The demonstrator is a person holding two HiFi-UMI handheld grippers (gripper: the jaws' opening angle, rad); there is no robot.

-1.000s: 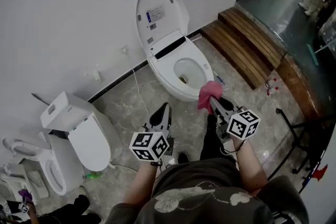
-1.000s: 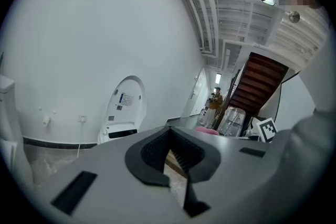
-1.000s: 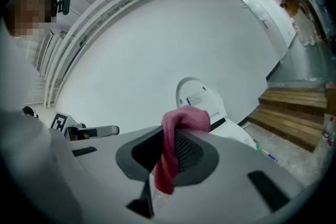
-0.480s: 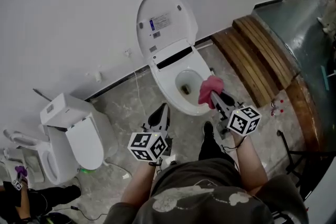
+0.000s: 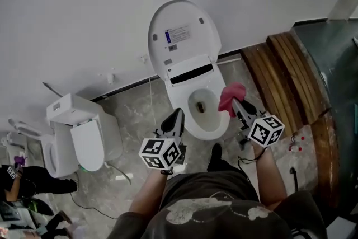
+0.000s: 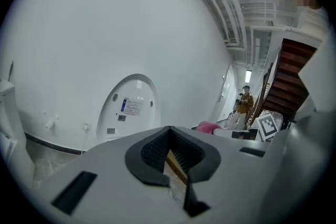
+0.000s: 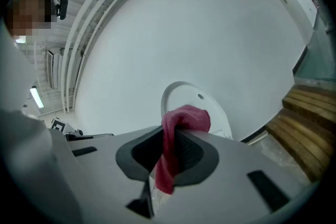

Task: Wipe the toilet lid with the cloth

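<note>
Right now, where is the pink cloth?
In the head view the pink cloth is right of centre, pinched in the right gripper, at the right rim of the open toilet bowl, below its raised lid.

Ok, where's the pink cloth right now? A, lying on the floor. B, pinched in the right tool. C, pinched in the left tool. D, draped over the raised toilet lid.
B: the pink cloth is clamped between the jaws of the right tool, its end bunched up past the tips; the left tool is shut on nothing.
</note>
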